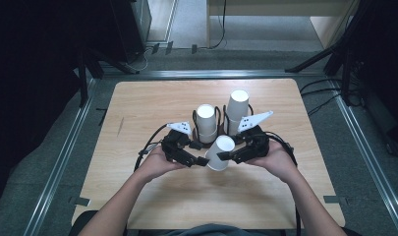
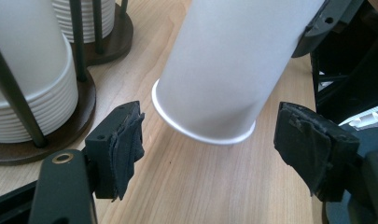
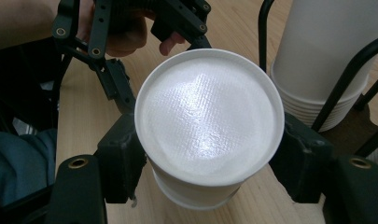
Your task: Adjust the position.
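White paper made up the cup that sat tilted between the two grippers at the near middle of the table in the high view, its closed base pointing up and toward the far right, its rim down and toward the near left. The right gripper clamped it from the right, while the left gripper sat just left of it; behind them two stacks of upturned cups stood in dark wire holders. In the left gripper view the cup ran lengthwise away from the camera, its rim nearest and just above the wood, and the left fingers stood wide on either side of it, touching nothing, having just opened. In the right gripper view the cup's textured base faced the camera, and the right fingers pressed on its wall from both sides, partly closed around it. Judging by this, the right hand alone carried the cup and would set it on a stack. No brand or writing could be read anywhere.
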`<state>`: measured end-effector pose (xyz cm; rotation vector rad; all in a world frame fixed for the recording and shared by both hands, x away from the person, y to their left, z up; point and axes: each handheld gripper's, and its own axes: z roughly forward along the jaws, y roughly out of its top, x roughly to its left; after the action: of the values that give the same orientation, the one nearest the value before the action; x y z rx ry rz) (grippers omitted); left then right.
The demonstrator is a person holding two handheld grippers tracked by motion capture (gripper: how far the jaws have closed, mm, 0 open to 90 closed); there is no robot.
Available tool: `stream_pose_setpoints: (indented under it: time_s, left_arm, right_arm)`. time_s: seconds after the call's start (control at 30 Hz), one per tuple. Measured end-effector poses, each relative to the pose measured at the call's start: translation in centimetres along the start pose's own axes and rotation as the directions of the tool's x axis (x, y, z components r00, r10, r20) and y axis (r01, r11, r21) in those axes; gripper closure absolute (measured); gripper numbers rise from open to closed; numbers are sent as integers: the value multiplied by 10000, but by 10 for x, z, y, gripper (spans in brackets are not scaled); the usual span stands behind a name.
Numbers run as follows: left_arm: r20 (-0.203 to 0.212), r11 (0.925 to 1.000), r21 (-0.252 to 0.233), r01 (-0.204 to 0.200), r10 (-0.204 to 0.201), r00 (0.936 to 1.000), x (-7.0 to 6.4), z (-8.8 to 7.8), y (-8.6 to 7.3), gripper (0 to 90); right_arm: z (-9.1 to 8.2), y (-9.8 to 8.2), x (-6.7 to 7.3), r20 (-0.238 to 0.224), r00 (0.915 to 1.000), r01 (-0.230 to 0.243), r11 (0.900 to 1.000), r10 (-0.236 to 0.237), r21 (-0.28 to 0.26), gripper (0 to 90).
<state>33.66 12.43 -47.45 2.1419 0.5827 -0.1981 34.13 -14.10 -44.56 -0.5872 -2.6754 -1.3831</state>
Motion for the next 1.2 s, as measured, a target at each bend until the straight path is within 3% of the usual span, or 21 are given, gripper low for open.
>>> stream_pose_setpoints:
  time_s: [0.9, 1.2]
  left_arm:
    - [470, 9993, 42, -382, 380, 9982, -7, 18, 3, 170]
    - [544, 9985, 81, -550, 545, 9970, -10, 24, 3, 160]
  right_arm:
    - [11, 9, 10, -484, 9988, 3, 9999, 5, 148, 328]
    - [13, 10, 11, -864, 9962, -92, 9999, 101, 118, 329]
